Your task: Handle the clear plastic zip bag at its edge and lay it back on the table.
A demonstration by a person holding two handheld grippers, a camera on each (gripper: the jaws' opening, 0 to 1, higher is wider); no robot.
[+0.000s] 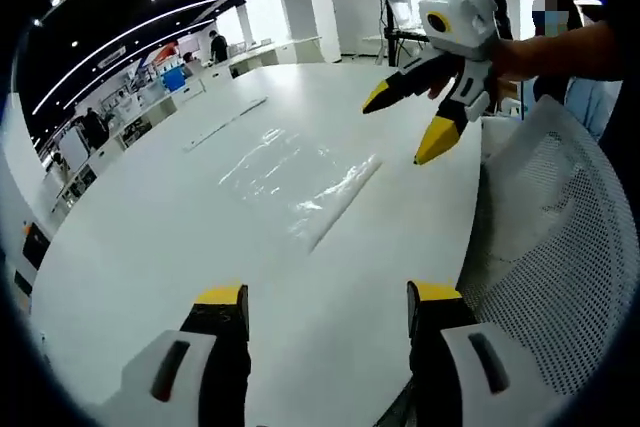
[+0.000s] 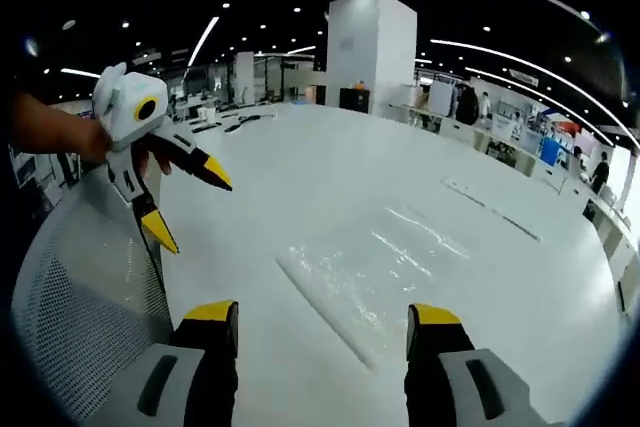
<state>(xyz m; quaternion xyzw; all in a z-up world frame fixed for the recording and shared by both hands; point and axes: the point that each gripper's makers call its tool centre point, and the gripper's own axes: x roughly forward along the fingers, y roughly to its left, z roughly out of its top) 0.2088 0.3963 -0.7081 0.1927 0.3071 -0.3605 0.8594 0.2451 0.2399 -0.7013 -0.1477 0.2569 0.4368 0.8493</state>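
Observation:
The clear plastic zip bag lies flat on the white table, its zip edge toward the table's near side. In the left gripper view my left gripper is open over bare table, short of the bag. My right gripper, held by a hand, hovers open above the bag's right end with nothing between its yellow tips. From the right gripper view the bag lies just ahead of the open right gripper. The left gripper hangs open at the left, above the table's edge.
A white mesh chair back stands against the table's near edge. A thin clear strip lies beyond the bag. Desks, a pillar and people stand far behind.

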